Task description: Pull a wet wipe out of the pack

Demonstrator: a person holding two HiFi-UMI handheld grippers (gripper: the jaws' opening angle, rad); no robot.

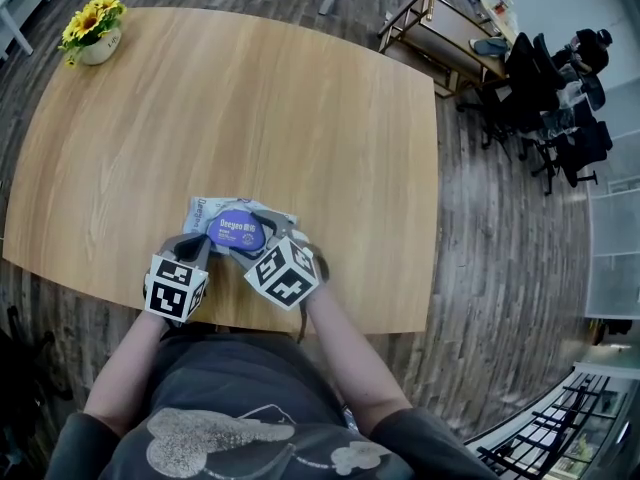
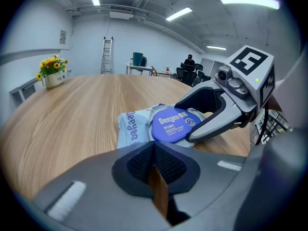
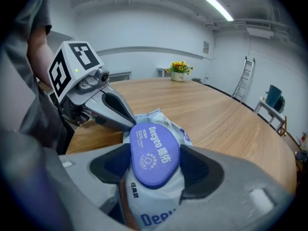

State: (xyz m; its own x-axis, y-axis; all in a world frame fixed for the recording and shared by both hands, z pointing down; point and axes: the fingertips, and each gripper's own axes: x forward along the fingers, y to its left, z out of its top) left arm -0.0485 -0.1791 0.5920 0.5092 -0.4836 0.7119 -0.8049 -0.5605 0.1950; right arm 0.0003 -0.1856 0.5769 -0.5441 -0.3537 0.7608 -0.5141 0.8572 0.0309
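Surface: we see a rounded light-wood table (image 1: 300,118) | Lower centre, near its front edge: a blue-lidded wet wipe pack (image 1: 207,211) | Upper left: a pot of yellow flowers (image 1: 97,38), well apart.

past the fingers the worktop (image 1: 300,118) is wide, with lots of room. a flower pot (image 1: 97,40) stands far off at its corner. the wipe pack (image 1: 240,230) fills the gap between the fingers of the right gripper (image 1: 258,240). the left gripper (image 1: 207,245) sits closed just beside it.
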